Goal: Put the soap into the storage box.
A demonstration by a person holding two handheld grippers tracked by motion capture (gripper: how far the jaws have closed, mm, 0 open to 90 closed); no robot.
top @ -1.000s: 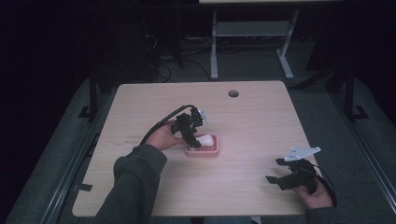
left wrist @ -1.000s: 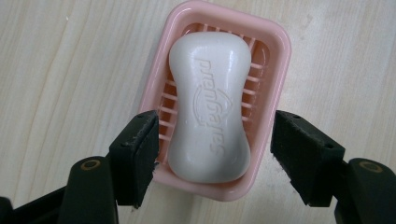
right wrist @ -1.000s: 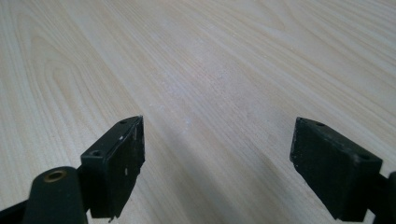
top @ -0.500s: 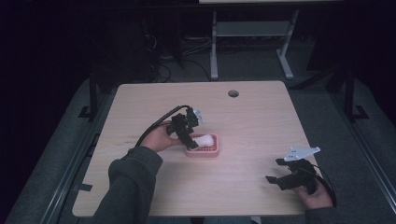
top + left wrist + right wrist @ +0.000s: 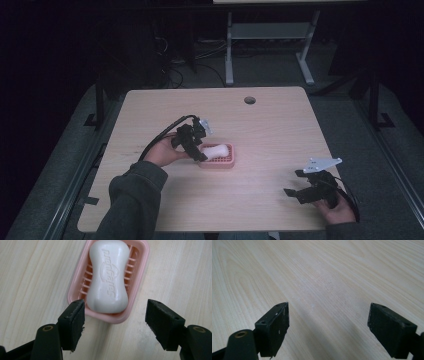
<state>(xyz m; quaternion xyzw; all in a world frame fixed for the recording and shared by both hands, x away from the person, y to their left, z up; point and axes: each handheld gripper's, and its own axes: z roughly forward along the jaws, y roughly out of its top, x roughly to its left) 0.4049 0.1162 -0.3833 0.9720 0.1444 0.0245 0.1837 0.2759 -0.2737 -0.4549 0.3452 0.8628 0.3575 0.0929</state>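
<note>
A white bar of soap (image 5: 108,275) with raised lettering lies lengthwise in a pink slatted soap dish (image 5: 140,267) on the wooden table. My left gripper (image 5: 115,306) is open, its jaws just short of the dish's near end and touching nothing. In the high view the left gripper (image 5: 200,152) sits at the left end of the dish (image 5: 222,163), with the soap (image 5: 216,149) resting inside. My right gripper (image 5: 294,183) hovers near the table's front right corner, open and empty. Its jaws (image 5: 328,308) frame bare wood.
The table (image 5: 270,130) has a round cable hole (image 5: 249,100) near its far edge. Beyond the far edge stands a metal frame leg (image 5: 230,50) among floor cables. Dark floor surrounds the table.
My left gripper has drawn back a little to the left, away from the dish, leaving the soap lying in it. The right gripper has stayed put.
</note>
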